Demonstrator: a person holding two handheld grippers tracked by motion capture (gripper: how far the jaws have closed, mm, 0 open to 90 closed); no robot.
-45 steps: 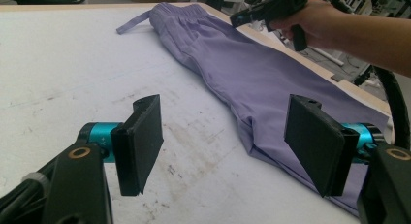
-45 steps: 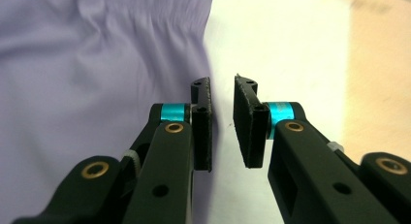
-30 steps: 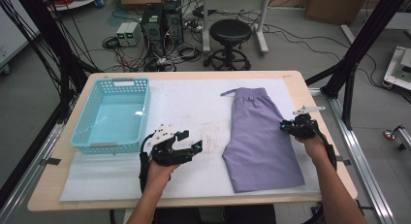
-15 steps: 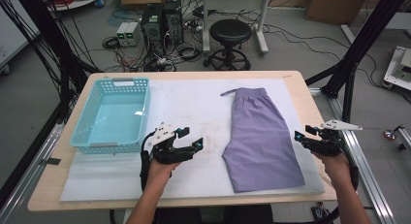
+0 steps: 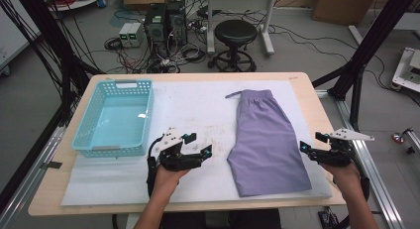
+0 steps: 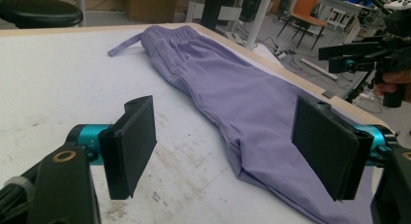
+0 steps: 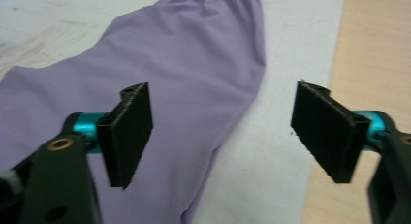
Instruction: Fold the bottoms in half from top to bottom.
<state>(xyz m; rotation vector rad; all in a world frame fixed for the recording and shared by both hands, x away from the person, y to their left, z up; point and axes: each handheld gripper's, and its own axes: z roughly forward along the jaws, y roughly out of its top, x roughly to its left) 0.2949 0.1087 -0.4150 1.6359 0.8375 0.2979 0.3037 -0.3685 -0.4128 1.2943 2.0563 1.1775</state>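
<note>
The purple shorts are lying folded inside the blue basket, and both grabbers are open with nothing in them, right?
Not quite. The purple shorts lie flat on the white mat, to the right of the blue basket, not inside it; the high view shows this. The rest holds: the left gripper and the right gripper are both open with nothing between their jaws.

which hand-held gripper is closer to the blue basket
Left. The left hand-held gripper sits just off the near right corner of the blue basket, over the white mat. The right hand-held gripper is across the purple shorts, at the table's right edge.
</note>
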